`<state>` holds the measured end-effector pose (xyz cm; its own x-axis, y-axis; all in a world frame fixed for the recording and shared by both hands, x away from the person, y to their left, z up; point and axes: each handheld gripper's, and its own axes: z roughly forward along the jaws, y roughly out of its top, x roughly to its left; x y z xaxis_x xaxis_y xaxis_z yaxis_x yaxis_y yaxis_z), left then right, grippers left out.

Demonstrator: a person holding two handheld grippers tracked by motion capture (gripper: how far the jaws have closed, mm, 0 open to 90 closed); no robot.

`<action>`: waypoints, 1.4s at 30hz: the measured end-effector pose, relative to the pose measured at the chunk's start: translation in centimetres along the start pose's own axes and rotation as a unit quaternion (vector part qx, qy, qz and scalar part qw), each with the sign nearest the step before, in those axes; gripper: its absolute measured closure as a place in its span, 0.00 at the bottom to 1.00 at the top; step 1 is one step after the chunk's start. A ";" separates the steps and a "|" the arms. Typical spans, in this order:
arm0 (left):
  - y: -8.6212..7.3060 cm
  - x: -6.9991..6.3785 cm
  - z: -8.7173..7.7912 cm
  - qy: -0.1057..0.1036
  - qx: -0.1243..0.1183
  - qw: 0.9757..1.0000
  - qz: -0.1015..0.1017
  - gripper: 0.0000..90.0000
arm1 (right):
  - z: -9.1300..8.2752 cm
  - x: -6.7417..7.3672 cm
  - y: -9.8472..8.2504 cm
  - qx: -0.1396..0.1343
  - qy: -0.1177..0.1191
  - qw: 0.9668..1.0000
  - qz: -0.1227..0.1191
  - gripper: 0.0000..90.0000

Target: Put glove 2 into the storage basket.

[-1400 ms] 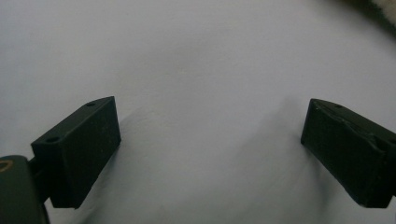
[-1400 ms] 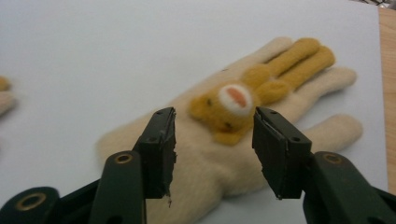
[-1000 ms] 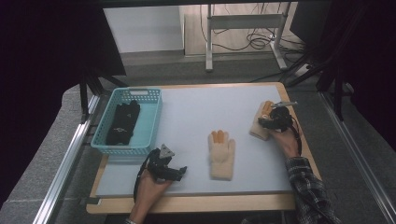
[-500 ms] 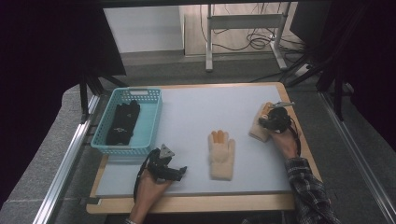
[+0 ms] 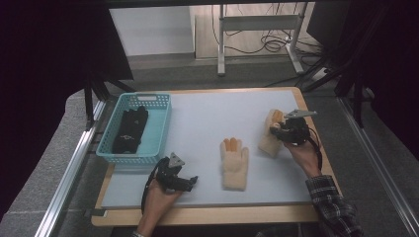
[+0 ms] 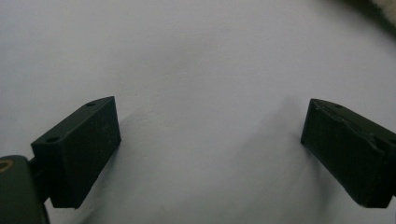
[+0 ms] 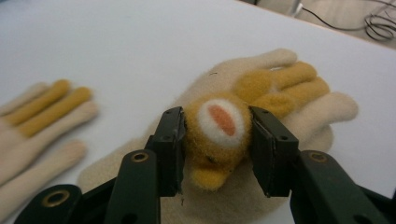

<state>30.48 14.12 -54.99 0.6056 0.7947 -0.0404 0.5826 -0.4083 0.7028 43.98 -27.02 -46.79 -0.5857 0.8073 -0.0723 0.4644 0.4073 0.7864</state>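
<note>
Right gripper view: right gripper (image 7: 218, 149) pinches cream glove's (image 7: 299, 116) fuzzy yellow-orange patch, maybe a sewn-on paw, fingers pointing away up-right, long axis running diagonally.

Basket (image 5: 153, 143) at far left of surface (image 5: 197, 118), w/ dark gloves (image 5: 129, 129) in it. One glove (image 5: 234, 163) lies mid-surface, near front edge. 2nd glove (image 5: 269, 138) to its right & slightly behind, right gripper (image 5: 276, 129) on it. Left gripper (image 5: 190, 181) front-left, just before basket.
</note>
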 end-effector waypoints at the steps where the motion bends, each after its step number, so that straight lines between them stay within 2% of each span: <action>1: 0.0 0.0 0.0 0.000 0.000 1.000 0.000 0.06 | -0.5 0.5 0.1 -0.004 0.005 1.000 -0.006 0.63; 6: 0.0 0.0 0.0 0.000 0.000 1.000 0.000 0.06 | -2.5 2.4 0.4 -0.019 0.036 0.999 -0.015 0.63; 9: 0.0 0.0 0.0 0.000 0.000 1.000 0.000 0.06 | -3.6 3.7 0.6 -0.029 0.063 0.997 -0.019 0.63; 10: 0.0 0.0 0.0 0.000 0.000 1.000 0.000 0.06 | -3.6 3.7 0.6 -0.029 0.063 0.997 -0.019 0.63; 11: 0.0 0.0 0.0 0.000 0.000 1.000 0.000 0.06 | -4.2 4.9 0.6 -0.033 0.083 0.996 -0.022 0.63; 13: 0.0 0.0 0.0 0.001 0.000 1.000 -0.001 0.06 | -4.5 5.7 0.6 -0.033 0.096 0.994 -0.027 0.63; 14: 0.0 0.0 0.0 0.001 0.000 1.000 -0.001 0.06 | -4.5 5.7 0.6 -0.033 0.096 0.994 -0.027 0.63; 16: 0.0 0.0 0.0 0.001 -0.001 1.000 0.000 0.06 | -4.7 7.3 0.6 -0.033 0.117 0.992 -0.037 0.63; 19: 0.0 0.0 0.0 0.001 0.000 1.000 0.000 0.06 | -4.6 8.8 0.5 -0.028 0.138 0.989 -0.046 0.63; 20: 0.0 0.0 0.0 0.001 -0.001 1.000 0.000 0.06 | -4.3 10.0 0.4 -0.022 0.151 0.987 -0.054 0.63; 23: 0.0 0.0 0.0 0.001 -0.001 1.000 0.000 0.06 | -3.8 11.1 0.3 -0.017 0.163 0.985 -0.063 0.62; 24: 0.0 0.0 0.0 0.001 -0.001 1.000 0.000 0.06 | -3.2 12.2 0.2 -0.009 0.172 0.982 -0.072 0.62; 28: 0.0 0.0 0.0 0.001 -0.001 1.000 0.000 0.06 | -2.0 13.5 -0.1 0.002 0.168 0.982 -0.088 0.62; 35: 0.0 0.0 0.0 0.001 -0.002 1.000 -0.002 0.06 | -0.1 14.4 -1.0 0.019 0.165 0.981 -0.095 0.60; 36: 0.0 0.0 0.0 0.001 -0.002 1.000 -0.002 0.06 | 0.3 14.7 -1.2 0.022 0.161 0.982 -0.099 0.59; 38: 0.0 0.0 0.0 0.000 -0.001 1.000 -0.001 0.06 | 1.2 15.0 -1.8 0.038 0.161 0.982 -0.093 0.52; 40: 0.0 0.0 0.0 0.000 -0.001 1.000 -0.001 0.06 | 1.3 15.0 -1.9 0.038 0.162 0.982 -0.091 0.50; 41: 0.0 0.0 0.0 0.001 -0.002 1.000 -0.002 0.06 | 1.0 15.0 -1.8 0.034 0.162 0.982 -0.092 0.44; 42: 0.0 0.0 0.0 0.001 -0.002 1.000 -0.002 0.06 | 0.8 14.9 -1.7 0.032 0.161 0.982 -0.090 0.43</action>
<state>30.46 14.08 -55.01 0.6021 0.7973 -0.0426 0.5831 -0.4026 0.7056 34.95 -15.33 -49.71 -0.8374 0.5466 -0.0014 0.3680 0.5657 0.7380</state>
